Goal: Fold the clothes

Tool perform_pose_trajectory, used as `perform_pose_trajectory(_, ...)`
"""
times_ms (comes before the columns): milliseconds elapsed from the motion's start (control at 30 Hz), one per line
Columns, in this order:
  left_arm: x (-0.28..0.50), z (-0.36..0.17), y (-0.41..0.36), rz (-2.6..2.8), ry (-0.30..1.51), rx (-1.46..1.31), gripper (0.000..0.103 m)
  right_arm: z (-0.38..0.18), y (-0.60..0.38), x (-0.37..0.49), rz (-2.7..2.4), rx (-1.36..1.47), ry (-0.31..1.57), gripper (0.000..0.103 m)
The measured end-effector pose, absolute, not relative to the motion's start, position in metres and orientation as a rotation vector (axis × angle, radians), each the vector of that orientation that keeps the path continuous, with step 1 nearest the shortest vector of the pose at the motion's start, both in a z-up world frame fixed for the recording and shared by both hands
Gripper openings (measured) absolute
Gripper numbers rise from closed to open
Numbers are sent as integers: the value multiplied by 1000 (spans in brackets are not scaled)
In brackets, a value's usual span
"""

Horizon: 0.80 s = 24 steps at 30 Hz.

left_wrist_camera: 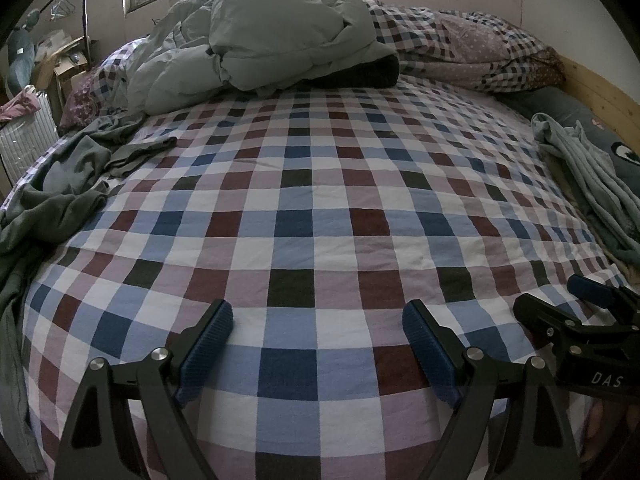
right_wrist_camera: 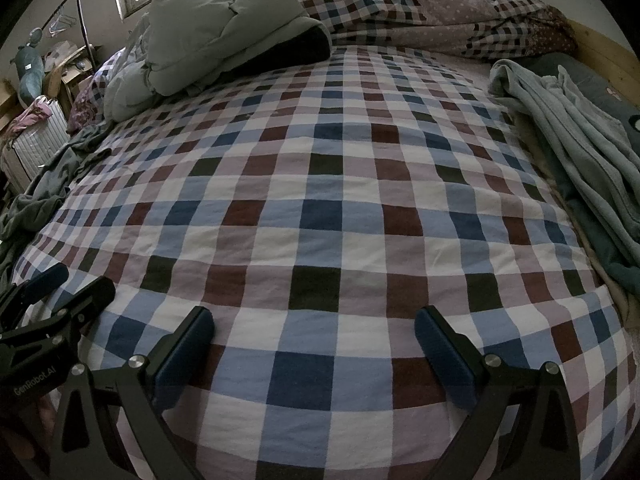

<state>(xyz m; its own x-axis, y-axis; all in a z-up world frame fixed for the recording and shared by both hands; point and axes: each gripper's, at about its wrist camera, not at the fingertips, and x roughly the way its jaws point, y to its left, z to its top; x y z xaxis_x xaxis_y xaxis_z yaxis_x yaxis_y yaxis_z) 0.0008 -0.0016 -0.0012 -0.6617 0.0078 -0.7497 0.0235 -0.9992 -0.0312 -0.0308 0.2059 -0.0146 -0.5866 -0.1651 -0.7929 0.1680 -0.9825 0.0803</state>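
We see only part of the crumpled dark green garment [left_wrist_camera: 52, 184]; the left edge cuts it off. The pale blue-green fleece garment [right_wrist_camera: 580, 152] runs off the right edge. The puffy grey-green duvet [left_wrist_camera: 276, 36] hides the bed behind it.

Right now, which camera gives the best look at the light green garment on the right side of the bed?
The right wrist view: the light green garment spreads large there, folds visible. The left wrist view shows it smaller, squeezed at the frame's right edge.
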Motion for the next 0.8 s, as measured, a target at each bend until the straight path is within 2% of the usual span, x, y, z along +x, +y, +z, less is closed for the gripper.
perform_pose_trajectory(500,14,10,-4,-2889,74,1240,90,-5,199,-22,-2661,1292,-16,103)
perform_pose_trajectory(800,47,34,-26,-2901,17,1083,90,14,192,3,-2623,1161,-47,103)
